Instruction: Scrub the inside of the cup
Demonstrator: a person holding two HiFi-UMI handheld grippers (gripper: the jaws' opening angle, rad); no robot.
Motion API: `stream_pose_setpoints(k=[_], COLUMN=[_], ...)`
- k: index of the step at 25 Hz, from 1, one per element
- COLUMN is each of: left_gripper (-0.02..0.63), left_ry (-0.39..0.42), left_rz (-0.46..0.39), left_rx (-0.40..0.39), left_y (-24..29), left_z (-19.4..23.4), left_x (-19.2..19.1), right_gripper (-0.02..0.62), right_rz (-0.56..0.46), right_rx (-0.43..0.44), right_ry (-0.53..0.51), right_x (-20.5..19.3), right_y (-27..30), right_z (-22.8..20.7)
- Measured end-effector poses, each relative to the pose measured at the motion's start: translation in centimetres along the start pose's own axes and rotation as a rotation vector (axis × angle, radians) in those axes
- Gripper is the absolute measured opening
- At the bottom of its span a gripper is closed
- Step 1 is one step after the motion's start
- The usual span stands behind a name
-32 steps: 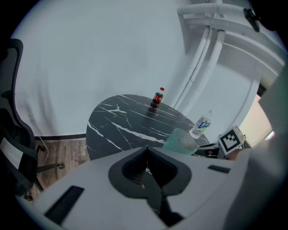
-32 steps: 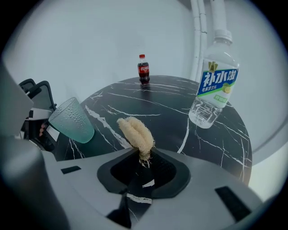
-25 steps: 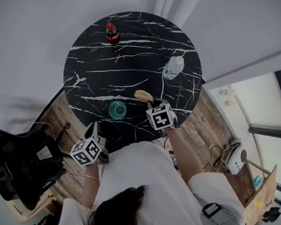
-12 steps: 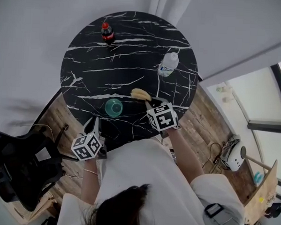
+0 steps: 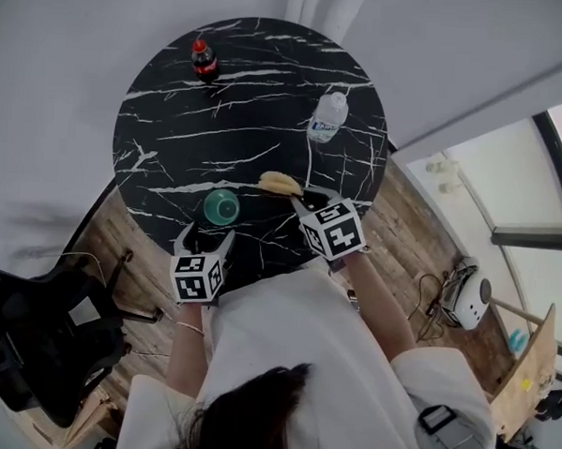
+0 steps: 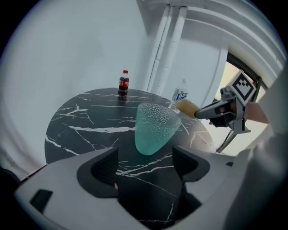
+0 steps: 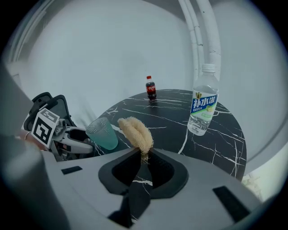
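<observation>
A green translucent cup [image 5: 222, 206] stands upright near the front edge of the round black marble table [image 5: 173, 138]. My left gripper [image 5: 205, 236] sits just in front of the cup, and its jaws are opening with nothing between them. In the left gripper view the cup [image 6: 155, 128] stands just beyond the left gripper [image 6: 146, 164]. My right gripper [image 5: 306, 200] is shut on a tan loofah scrubber [image 5: 280, 182] and holds it right of the cup. In the right gripper view the scrubber [image 7: 135, 130] sticks up from the right gripper [image 7: 144, 157], with the cup [image 7: 102, 133] to its left.
A small cola bottle [image 5: 204, 61] stands at the table's far side and a clear water bottle [image 5: 327, 117] at the far right. A black office chair [image 5: 21, 337] stands on the wooden floor to my left. A wall and pipes lie behind the table.
My left gripper has come up from below the table edge to just in front of the cup, and its jaws have spread apart. The right gripper still holds the scrubber.
</observation>
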State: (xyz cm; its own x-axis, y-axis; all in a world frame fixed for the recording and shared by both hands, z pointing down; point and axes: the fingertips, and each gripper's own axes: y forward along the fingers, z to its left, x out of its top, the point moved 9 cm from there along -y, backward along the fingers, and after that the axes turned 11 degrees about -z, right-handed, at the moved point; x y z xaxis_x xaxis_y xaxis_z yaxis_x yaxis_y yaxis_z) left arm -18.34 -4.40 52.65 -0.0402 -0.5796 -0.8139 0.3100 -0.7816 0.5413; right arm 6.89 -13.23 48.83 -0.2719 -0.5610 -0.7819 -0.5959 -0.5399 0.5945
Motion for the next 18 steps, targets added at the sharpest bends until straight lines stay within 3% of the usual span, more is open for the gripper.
stream_pose_setpoints(k=[18], left_gripper=[0.390], left_ry=[0.023], left_rz=[0.041], left_rx=[-0.026], left_y=[6.0], left_z=[-1.4], left_x=[1.0], right_gripper=[0.067], right_rz=[0.015], right_rx=[-0.049], right_ry=[0.036], right_x=[-1.6], right_y=[-2.0], right_z=[-0.1])
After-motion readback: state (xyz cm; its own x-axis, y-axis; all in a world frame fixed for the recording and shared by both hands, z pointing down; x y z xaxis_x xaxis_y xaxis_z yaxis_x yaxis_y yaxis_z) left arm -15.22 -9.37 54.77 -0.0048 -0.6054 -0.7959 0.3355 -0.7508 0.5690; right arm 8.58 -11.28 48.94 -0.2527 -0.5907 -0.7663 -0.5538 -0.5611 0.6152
